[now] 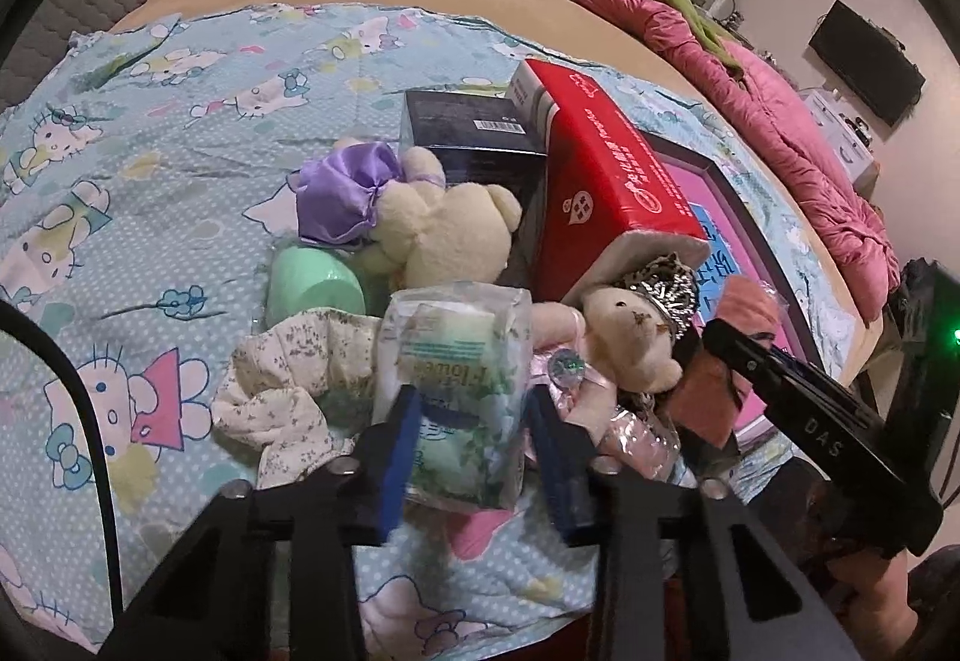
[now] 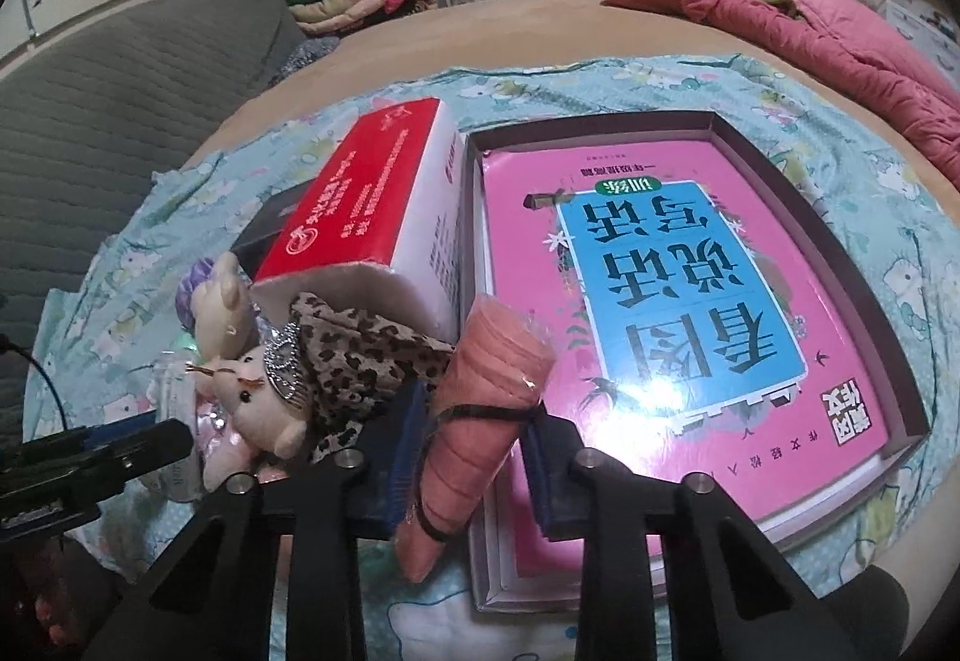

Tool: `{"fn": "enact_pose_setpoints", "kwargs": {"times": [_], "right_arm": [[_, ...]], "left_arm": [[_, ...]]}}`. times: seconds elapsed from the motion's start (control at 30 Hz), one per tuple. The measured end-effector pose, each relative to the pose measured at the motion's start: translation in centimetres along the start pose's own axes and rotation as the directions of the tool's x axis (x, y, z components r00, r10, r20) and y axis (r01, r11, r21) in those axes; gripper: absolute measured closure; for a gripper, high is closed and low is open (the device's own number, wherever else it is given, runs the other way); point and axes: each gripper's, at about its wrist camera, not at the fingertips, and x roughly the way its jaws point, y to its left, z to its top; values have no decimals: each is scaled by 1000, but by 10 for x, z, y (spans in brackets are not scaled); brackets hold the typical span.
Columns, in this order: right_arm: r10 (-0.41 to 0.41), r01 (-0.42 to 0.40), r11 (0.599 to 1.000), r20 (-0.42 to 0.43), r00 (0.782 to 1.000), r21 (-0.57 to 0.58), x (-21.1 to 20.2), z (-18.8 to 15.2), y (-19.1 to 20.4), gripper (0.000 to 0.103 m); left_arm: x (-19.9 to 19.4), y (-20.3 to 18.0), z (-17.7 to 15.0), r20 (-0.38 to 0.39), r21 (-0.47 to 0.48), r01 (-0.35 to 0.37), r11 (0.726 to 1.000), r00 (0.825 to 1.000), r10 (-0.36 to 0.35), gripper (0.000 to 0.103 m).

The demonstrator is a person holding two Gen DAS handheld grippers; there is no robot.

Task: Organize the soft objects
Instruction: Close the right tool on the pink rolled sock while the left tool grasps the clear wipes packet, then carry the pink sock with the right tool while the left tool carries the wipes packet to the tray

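Left wrist view showed the left gripper (image 1: 474,439) with its jaws clamped on a clear tissue pack (image 1: 456,361) in the clutter on the patterned sheet (image 1: 150,150). The right gripper (image 2: 468,457) pinched a rolled pink cloth (image 2: 480,409) beside the book box (image 2: 888,361). Step in hand: grasping. Next move probably calls for lifting both clear of the plush toys (image 1: 624,343).

tissue pack (image 1: 456,361): "Flower" | right tongs arm (image 1: 822,436): "DAS" | pink book (image 2: 678,313): 看图说话写话 upside down
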Motion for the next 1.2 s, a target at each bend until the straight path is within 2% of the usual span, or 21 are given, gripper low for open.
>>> {"fn": "enact_pose_setpoints", "kwargs": {"times": [0.2, 0.4, 0.67, 0.87, 1.2], "right_arm": [[23, -23, 1000, 29, 999, 4, -8, 2, -3, 78], [33, -32, 999, 59, 998, -13, -17, 3, 0, 79], [46, -41, 998, 97, 994, -48, -27, 5, 5, 79], [60, -56, 997, 96, 994, -46, -29, 5, 2, 80], [95, -94, 995, 18, 995, -28, -9, 2, 2, 81]], "left_arm": [[-1, 6, 0, 5, -26, 27, 999, 1000, -27, 81], [-12, 6, -2, 42, -18, 7, 1000, 999, -6, 89], [-34, 0, -3, 92, 3, -6, 1000, 996, 5, 92], [-45, -8, 0, 123, 23, -10, 1000, 992, 7, 92], [-56, -16, 6, 149, 32, -6, 999, 989, 2, 92]]}}
